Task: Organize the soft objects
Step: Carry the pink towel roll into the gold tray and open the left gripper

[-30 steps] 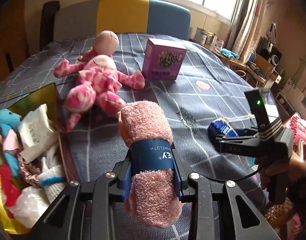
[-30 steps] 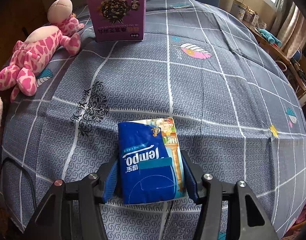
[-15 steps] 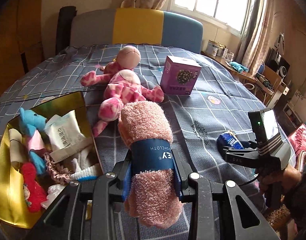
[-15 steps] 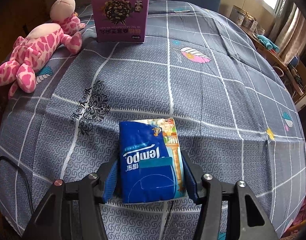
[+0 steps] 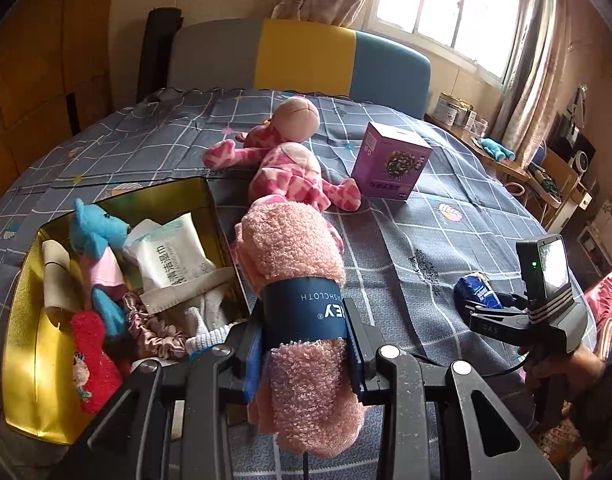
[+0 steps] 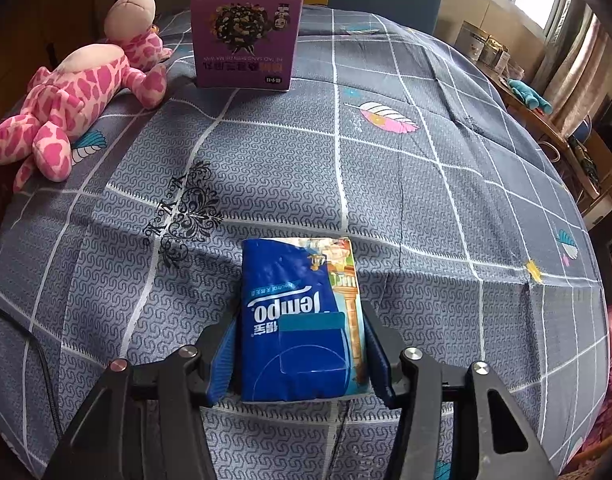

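My left gripper (image 5: 304, 332) is shut on a rolled pink washcloth (image 5: 294, 248) with a dark blue paper band, held in the air just right of an open gold box (image 5: 26, 360). The box holds several soft items, among them a blue plush, a wet-wipe pack, socks and a scrunchie. On the grey checked bedspread, my right gripper (image 6: 300, 344) has a blue Tempo tissue pack (image 6: 298, 300) between its jaws, which are closing with both pads against the pack's sides. From the left wrist, the right gripper (image 5: 489, 312) shows low at the right with the tissue pack (image 5: 475, 290).
A pink spotted plush toy (image 5: 294, 168) lies mid-bed beside an upright purple carton (image 5: 393, 168); both also appear in the right wrist view, plush toy (image 6: 78, 96) and carton (image 6: 246, 36). A padded headboard stands behind. Shelves with clutter run along the right.
The left gripper has pulled back and risen with the washcloth, bringing the whole gold box into view. The right gripper has stayed put around the tissue pack.
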### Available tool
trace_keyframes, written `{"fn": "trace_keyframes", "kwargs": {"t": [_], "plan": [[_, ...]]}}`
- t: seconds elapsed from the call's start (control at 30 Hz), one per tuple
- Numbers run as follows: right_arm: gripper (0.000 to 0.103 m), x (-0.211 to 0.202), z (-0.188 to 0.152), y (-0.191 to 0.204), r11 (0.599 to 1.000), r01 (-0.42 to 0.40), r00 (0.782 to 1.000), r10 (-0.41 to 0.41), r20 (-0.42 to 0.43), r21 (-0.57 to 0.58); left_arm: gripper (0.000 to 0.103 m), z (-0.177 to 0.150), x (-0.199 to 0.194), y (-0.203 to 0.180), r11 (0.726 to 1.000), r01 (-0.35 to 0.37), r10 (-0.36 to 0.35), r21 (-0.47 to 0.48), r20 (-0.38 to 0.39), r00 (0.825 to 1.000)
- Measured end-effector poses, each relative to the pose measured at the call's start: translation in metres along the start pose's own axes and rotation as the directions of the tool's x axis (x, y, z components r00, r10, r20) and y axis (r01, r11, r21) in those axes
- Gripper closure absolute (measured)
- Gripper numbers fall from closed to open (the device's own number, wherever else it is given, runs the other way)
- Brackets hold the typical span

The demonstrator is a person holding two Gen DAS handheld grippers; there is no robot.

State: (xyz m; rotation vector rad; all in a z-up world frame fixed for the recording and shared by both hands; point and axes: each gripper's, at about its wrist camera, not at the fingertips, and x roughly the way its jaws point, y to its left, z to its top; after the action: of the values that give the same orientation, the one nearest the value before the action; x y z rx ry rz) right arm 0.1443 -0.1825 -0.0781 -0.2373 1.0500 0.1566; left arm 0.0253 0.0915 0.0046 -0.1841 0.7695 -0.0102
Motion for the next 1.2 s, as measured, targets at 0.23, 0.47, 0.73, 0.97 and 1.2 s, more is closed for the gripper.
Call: {"fn": "trace_keyframes", "kwargs": {"t": [0.23, 0.47, 0.73, 0.97, 1.2], "plan": [[0.05, -0.002, 0.0, 0.003, 1.0, 0.007, 1.0, -0.007, 0.008, -0.019, 0.068, 0.001, -0.01, 0.019, 0.999, -0.027, 0.028, -0.037, 0.012, 1.0], [0.05, -0.002, 0.001, 0.004, 0.999, 0.021, 1.0, -0.021, 0.015, -0.042, 0.068, 0.001, -0.035, 0.086, 0.979, -0.115, 0.121, -0.171, 0.03, 0.992], [0.05, -0.003, 0.001, 0.004, 0.999, 0.021, 1.0, -0.021, 0.011, -0.037, 0.068, -0.023, -0.043, 0.182, 0.904, -0.292, 0.288, -0.313, -0.061, 0.956], [0.05, -0.002, 0.002, 0.003, 1.0, 0.014, 1.0, -0.014, 0.005, -0.026, 0.065, -0.038, -0.009, 0.211, 0.882, -0.353, 0.316, -0.311, -0.164, 0.934], [0.05, -0.001, 0.003, 0.002, 1.0, 0.017, 1.0, -0.017, 0.005, -0.018, 0.053, -0.042, -0.005, 0.21, 0.878, -0.375, 0.342, -0.299, -0.158, 0.926]]}}
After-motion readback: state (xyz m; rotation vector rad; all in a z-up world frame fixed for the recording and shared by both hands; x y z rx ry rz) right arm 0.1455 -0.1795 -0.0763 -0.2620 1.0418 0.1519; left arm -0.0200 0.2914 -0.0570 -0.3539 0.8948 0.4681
